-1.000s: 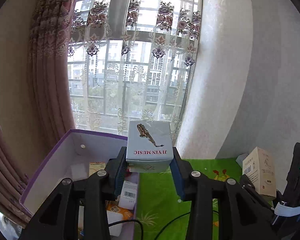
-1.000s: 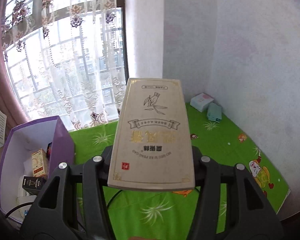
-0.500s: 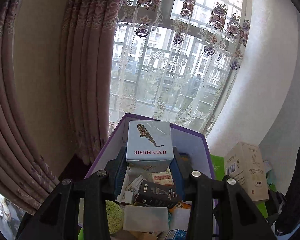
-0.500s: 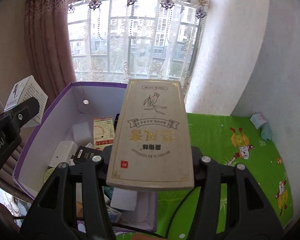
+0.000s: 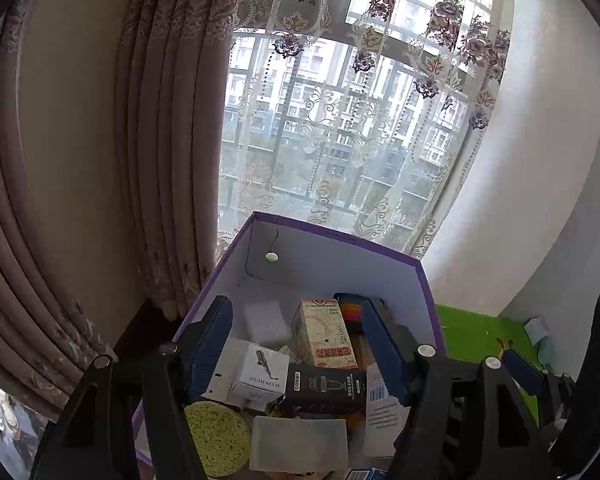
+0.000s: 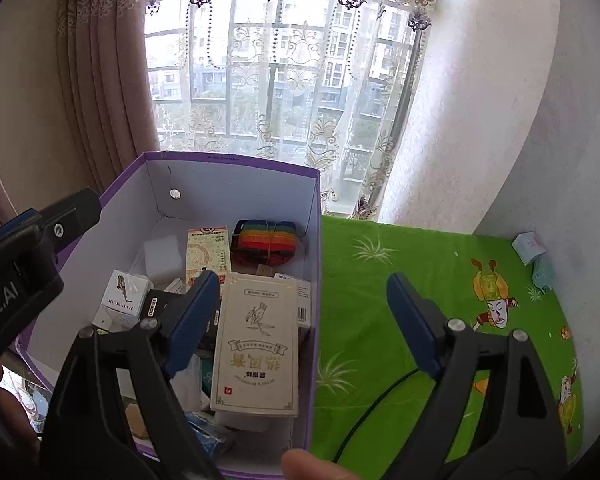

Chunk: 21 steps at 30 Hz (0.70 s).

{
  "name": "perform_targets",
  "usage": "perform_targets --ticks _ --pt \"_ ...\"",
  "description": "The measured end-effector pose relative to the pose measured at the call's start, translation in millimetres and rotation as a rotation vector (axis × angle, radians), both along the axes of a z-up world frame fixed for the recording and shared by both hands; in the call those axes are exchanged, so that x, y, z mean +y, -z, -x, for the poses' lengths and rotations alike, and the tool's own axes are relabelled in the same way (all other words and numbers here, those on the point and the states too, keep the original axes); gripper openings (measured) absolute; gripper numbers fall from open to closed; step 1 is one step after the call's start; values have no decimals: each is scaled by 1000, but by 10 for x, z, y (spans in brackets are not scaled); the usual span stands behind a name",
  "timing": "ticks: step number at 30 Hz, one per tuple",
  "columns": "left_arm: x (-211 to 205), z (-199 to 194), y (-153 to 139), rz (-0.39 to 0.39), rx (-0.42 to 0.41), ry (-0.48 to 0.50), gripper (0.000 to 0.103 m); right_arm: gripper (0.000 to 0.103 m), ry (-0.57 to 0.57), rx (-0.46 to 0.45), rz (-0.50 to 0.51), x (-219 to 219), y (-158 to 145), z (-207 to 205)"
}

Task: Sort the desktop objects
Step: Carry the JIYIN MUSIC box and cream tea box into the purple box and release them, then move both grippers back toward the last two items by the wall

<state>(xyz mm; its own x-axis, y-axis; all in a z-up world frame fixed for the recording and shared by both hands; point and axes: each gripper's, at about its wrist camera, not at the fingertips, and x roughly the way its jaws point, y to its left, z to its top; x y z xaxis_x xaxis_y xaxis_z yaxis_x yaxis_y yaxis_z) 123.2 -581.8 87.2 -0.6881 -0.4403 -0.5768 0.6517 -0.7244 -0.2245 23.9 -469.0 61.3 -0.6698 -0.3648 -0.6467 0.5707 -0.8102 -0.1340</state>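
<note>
**Purple cardboard box now holding both cartons**

Purple cardboard box with white inside (image 6: 236,192) at the left end of the green cartoon-print tablecloth (image 6: 420,280), crowded with sorted items. Left gripper (image 5: 296,340) above the box, fingers spread wide, nothing between them. Below, small white cube carton (image 5: 260,372) printed "JI YIN MUSIC", resting on other packages; beside it a black carton (image 5: 324,390) marked "DORMI". Further right, tall beige carton with gold Chinese lettering (image 6: 256,340) lying flat against the box's right wall, likely dropped there for lack of room. Right gripper (image 6: 300,312) likewise spread apart and empty, straddling that wall. Two small pale boxes (image 6: 534,250) left on the cloth's far right, probably next.
</note>
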Motion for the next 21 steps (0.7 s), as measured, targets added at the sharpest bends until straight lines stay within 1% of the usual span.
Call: perform_targets --ticks 5,8,14,21 --pt "209 96 -93 22 8 36 70 88 52 -1 38 297 -116 157" --pt "383 218 -151 40 11 80 74 90 96 -8 53 519 -143 300" --pt "780 545 -187 59 6 170 77 90 195 -23 75 1035 -125 641" --pt "1282 983 -201 72 -2 292 79 91 354 -58 106 1748 -78 1141"
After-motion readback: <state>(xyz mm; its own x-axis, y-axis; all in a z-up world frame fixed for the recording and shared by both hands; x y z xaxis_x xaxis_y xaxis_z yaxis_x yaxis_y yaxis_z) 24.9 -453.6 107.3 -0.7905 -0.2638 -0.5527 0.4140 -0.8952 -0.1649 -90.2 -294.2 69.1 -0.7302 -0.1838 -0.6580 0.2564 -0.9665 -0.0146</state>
